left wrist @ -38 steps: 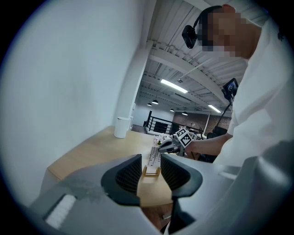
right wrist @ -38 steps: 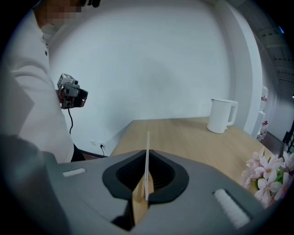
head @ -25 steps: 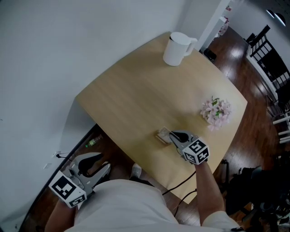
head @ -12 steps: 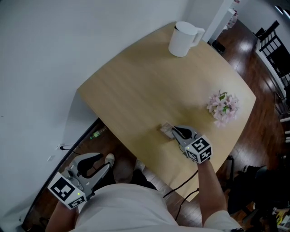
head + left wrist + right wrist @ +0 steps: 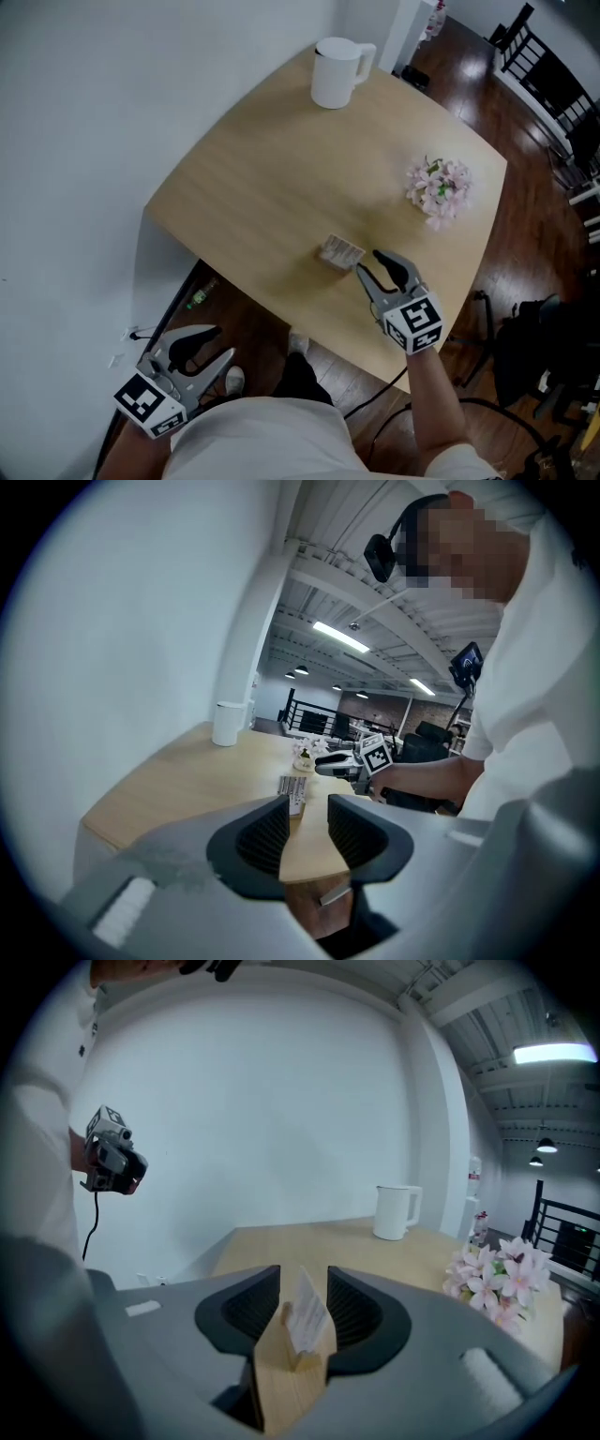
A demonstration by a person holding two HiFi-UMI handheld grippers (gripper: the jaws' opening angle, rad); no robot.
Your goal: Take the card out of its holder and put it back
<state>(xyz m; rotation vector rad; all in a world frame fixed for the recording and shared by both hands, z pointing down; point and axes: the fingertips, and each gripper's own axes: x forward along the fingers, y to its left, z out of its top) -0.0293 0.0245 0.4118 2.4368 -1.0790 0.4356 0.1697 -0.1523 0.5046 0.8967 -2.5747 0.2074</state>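
Note:
A white printed card [image 5: 341,250] stands in its small wooden holder [image 5: 296,1359] near the front edge of the table [image 5: 272,169]. My right gripper [image 5: 371,262] sits just behind it, low over the table, and its jaws are opening. In the right gripper view the card [image 5: 305,1320] shows in the gap between the pads, touching neither. My left gripper [image 5: 212,344] hangs open and empty off the table, down at my left side above the floor. In the left gripper view the card [image 5: 293,789] and the right gripper [image 5: 339,761] lie ahead.
A white jug [image 5: 336,72] stands at the table's far corner. A bunch of pink flowers [image 5: 436,186] sits right of the card. Dark wood floor, a cable and black chairs [image 5: 553,94] surround the table. A white wall runs along the left.
The right gripper was shut on the card at the holder. Now its jaws are open and it has drawn back slightly, leaving the card in the holder. The left gripper has barely moved.

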